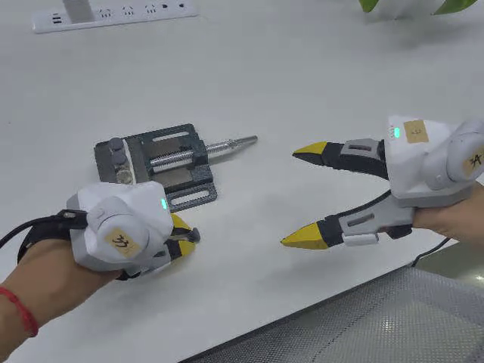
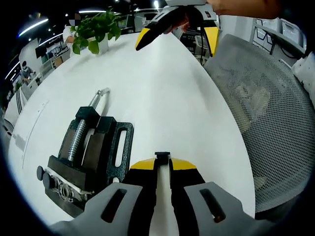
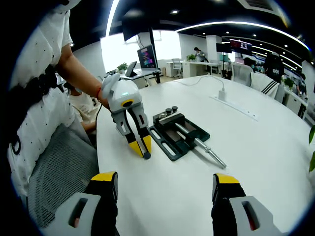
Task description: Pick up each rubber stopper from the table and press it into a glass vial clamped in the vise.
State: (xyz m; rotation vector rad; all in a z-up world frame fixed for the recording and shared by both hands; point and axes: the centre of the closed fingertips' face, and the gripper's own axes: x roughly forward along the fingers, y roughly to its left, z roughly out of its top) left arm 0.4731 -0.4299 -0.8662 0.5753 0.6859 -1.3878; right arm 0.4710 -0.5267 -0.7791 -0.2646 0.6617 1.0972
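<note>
Left hand-held gripper (image 1: pixel 189 236) sits low on the left of the head view, tips just above the white counter (image 1: pixel 302 83). It is clamped on a small dark rubber stopper (image 1: pixel 195 234). In the left gripper view the yellow tips (image 2: pixel 162 164) are almost together, with the stopper (image 2: pixel 162 156) pinched right at the end. The stopper is off the counter, near the vise (image 1: pixel 162 162) but apart from it, on its near side.

Right hand-held gripper (image 1: pixel 302 197) is on the right of the head view, spread wide apart, nothing between the tips, well apart from the vise. Its own view shows the two yellow-tipped fingers (image 3: pixel 106 178) far from each other, pointing toward the vise (image 3: pixel 179 130) and the left hand-held gripper (image 3: pixel 142 147). The right hand-held gripper (image 2: pixel 177 24) also shows at the top of the left gripper view.

The dark vise lies flat on the counter, its silver screw handle (image 1: pixel 231 145) pointing away to the right. Small vials (image 1: pixel 123 175) stand at the end opposite the handle. At least one has a dark top; the exact count is unclear. They show in the left gripper view (image 2: pixel 54 183) at the near end of the vise (image 2: pixel 93 147).

A white power strip (image 1: pixel 113 13) lies at the far edge of the counter, green plant leaves (image 1: pixel 454 6) are at top right, and a grey mesh chair (image 1: pixel 393 318) is at bottom right.
</note>
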